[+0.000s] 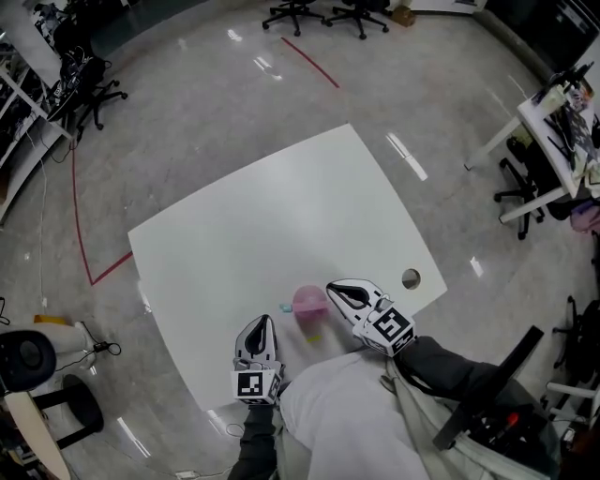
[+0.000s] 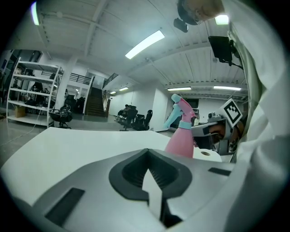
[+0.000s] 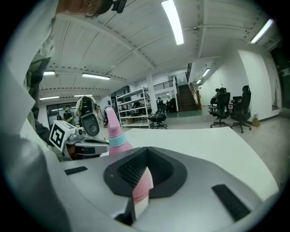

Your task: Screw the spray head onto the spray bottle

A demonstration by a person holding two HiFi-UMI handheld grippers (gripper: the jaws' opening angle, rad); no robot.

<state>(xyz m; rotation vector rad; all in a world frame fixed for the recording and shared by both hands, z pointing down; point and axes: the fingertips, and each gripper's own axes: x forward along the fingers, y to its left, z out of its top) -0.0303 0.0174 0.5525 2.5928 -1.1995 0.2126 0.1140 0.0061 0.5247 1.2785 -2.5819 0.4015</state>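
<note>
Room: glossy grey floor [image 1: 234, 112] crossed by a thin red line [image 1: 309, 62], with black wheeled office chairs [image 1: 295, 11] at the far side; the gripper views add a metal shelving rack [image 2: 34, 93] and long ceiling strip lights [image 2: 145, 44].
Surface: smooth matt white table [image 1: 281, 216] with rounded corners and a small round cable hole [image 1: 411, 278] close to its right edge.
Bottle: pink plastic spray bottle [image 1: 309, 302], opaque, its body a smooth cone that widens toward the base; it stands upright on the table close to the near edge.
Spray head [image 2: 180, 110]: pink like the body, angular on top, with a teal trigger [image 2: 171, 118] jutting away from the right gripper and a teal ring collar [image 3: 118, 141] at the neck. It sits on the bottle; how tightly it is screwed down cannot be told.
Left gripper [image 1: 262, 323]: white and grey hard shell around a V-shaped recess of black ribbed pads. The jaws are closed together with nothing between them, only bare table showing through the slit. It sits apart from the bottle, to its left and nearer the person.
Right gripper [image 1: 331, 287]: same shell and ribbed pads, jaws pressed together. The tip is just beside the bottle's right side, contact unclear; a strip of the pink body shows through the slit beyond the jaws.
Marker cubes [image 1: 251, 384]: black-and-white squares, one cube at the rear of each gripper.
Person: pale cloth garment [image 1: 347, 422], dark sleeves [image 1: 450, 366].
</note>
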